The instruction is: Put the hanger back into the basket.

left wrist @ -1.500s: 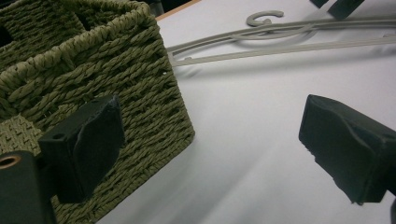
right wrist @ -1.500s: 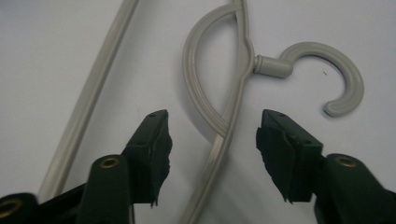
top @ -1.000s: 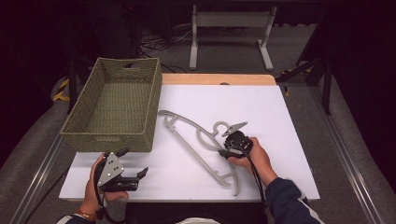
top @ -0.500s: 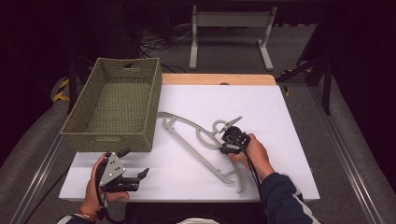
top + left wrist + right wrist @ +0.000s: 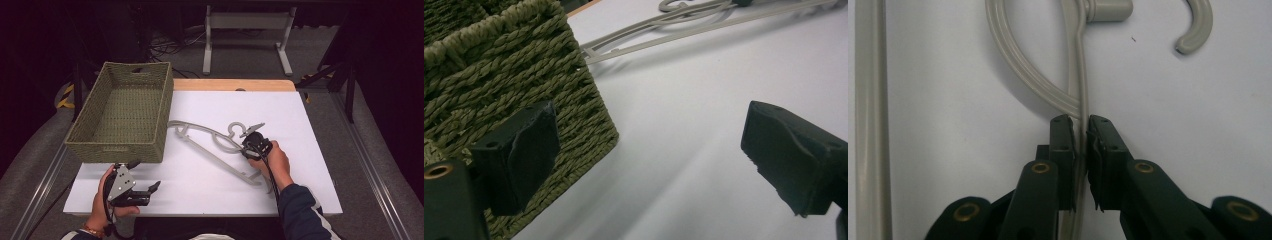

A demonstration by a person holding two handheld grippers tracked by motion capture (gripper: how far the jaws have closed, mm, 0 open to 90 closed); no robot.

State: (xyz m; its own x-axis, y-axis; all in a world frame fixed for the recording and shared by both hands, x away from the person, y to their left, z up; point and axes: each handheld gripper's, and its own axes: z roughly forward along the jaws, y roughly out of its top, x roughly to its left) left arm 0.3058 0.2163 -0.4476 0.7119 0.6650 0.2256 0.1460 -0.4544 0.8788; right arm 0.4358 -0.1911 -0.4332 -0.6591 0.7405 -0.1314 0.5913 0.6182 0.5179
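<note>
Lying flat on white table top [image 5: 310, 150] just right of woven basket [image 5: 122, 112]: pale grey plastic hanger [image 5: 212, 145], hook end pointing away, upper arm being pinched btwn jaws of right gripper [image 5: 1080, 137] nr the neck.

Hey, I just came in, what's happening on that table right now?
A person is working at a white table with a gripper in each hand. The right gripper is shut on the thin arm of a grey plastic hanger that lies flat on the table, near its hook. The left gripper is open and holds nothing, near the table's front edge beside a green woven basket, which looks empty.
</note>
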